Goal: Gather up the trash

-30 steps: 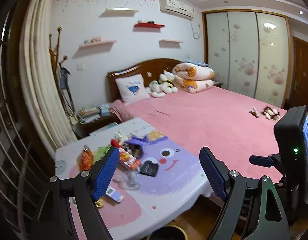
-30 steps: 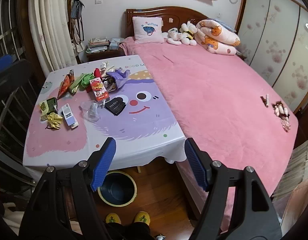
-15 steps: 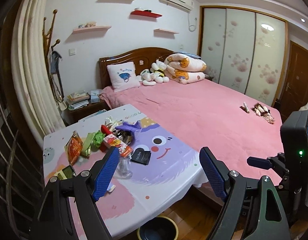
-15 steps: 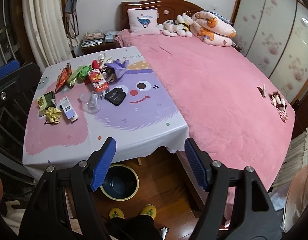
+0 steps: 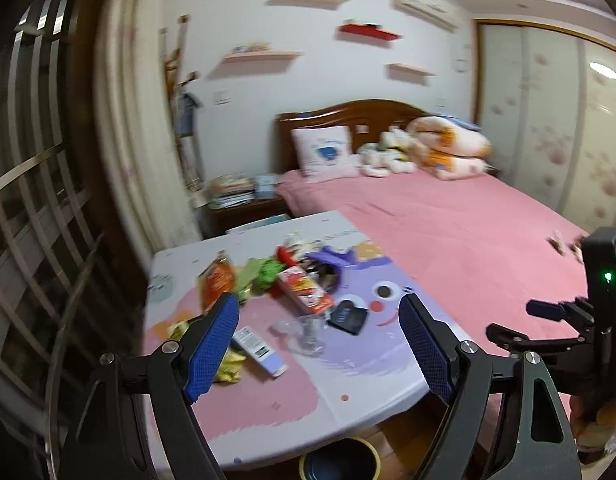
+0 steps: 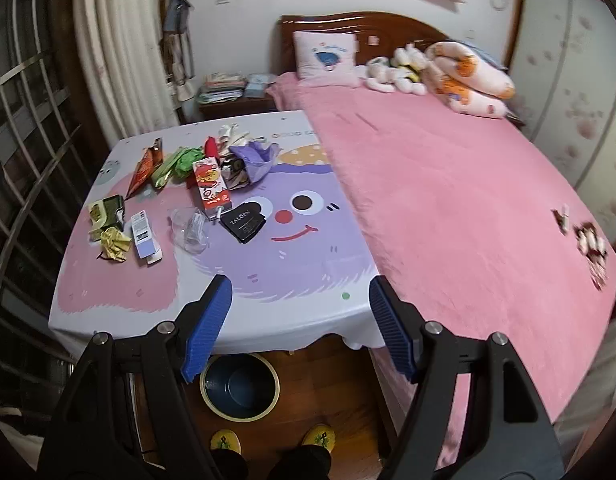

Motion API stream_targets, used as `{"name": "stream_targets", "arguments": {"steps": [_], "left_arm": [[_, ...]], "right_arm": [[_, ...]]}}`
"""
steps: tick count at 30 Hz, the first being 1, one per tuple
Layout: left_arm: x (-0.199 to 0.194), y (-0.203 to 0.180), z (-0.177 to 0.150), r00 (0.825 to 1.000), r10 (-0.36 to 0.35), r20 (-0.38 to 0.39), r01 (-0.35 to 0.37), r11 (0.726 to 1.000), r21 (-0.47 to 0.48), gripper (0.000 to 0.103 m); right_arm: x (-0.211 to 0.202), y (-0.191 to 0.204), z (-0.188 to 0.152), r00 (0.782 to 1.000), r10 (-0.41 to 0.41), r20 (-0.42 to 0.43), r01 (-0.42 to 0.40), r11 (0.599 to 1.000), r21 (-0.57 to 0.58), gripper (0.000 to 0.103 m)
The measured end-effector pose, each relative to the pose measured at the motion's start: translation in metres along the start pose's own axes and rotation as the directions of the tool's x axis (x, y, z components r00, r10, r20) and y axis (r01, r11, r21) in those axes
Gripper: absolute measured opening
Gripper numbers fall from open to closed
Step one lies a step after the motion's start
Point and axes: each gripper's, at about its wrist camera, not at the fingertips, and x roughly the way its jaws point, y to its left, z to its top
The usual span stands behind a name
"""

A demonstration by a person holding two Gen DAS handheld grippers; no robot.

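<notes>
Both grippers hang above the near edge of the table [image 6: 119,292], nothing between the fingers. Left gripper [image 5: 320,344] is spread wide and empty; right gripper [image 6: 299,320] is also released, holding nothing.

Trash lies scattered on the cartoon tablecloth, mostly on the far left half: red carton [image 6: 211,188], black packet [image 6: 243,222] just right of it, crumpled clear plastic [image 6: 189,230] in front of the carton, small white-blue box [image 6: 143,238], yellow crumpled wrapper [image 6: 115,244] touching the dark green packet [image 6: 105,210], orange snack bag [image 6: 145,168], green wrappers [image 6: 179,164], purple bag [image 6: 253,160] at the back. All of it is well apart from both grippers.

Bin [image 6: 239,388] stands on the wood floor under the table's near edge, below the right gripper, open. Person's yellow slippers [image 6: 225,440] are just in front of it. Pink bed [image 6: 448,184] touches the table's right side.
</notes>
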Motion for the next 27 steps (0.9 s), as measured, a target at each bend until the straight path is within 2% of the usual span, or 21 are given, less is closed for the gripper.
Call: {"name": "stream_targets", "arguments": {"steps": [3, 7, 12, 16, 19, 22, 27], "left_arm": [[0.006, -0.014, 0.000, 0.996, 0.083, -0.031, -0.084, 0.994, -0.065, 0.083], [0.017, -0.032, -0.006, 0.980, 0.180, -0.085, -0.190, 0.974, -0.123, 0.083], [0.026, -0.049, -0.030, 0.957, 0.253, -0.145, -0.275, 0.949, -0.157, 0.083], [0.022, -0.053, -0.053, 0.944, 0.272, -0.186, -0.299, 0.945, -0.137, 0.083], [0.016, -0.048, -0.068, 0.942, 0.267, -0.205, -0.297, 0.946, -0.133, 0.083], [0.009, -0.033, -0.078, 0.946, 0.233, -0.224, -0.272, 0.948, -0.165, 0.083], [-0.011, 0.004, -0.091, 0.954, 0.218, -0.205, -0.257, 0.947, -0.193, 0.083]], "right_arm": [[0.015, -0.017, 0.007, 0.998, 0.058, -0.016, -0.058, 0.997, -0.040, 0.069], [0.040, -0.033, 0.004, 0.989, 0.126, -0.083, -0.136, 0.983, -0.125, 0.069], [0.066, -0.029, -0.012, 0.971, 0.179, -0.158, -0.220, 0.930, -0.295, 0.069], [0.073, -0.007, -0.027, 0.965, 0.198, -0.173, -0.253, 0.877, -0.408, 0.069], [0.068, 0.013, -0.037, 0.958, 0.225, -0.179, -0.281, 0.863, -0.420, 0.069], [0.058, 0.034, -0.050, 0.953, 0.261, -0.155, -0.302, 0.867, -0.396, 0.069], [0.047, 0.061, -0.072, 0.969, 0.235, -0.072, -0.246, 0.926, -0.287, 0.069]]}}
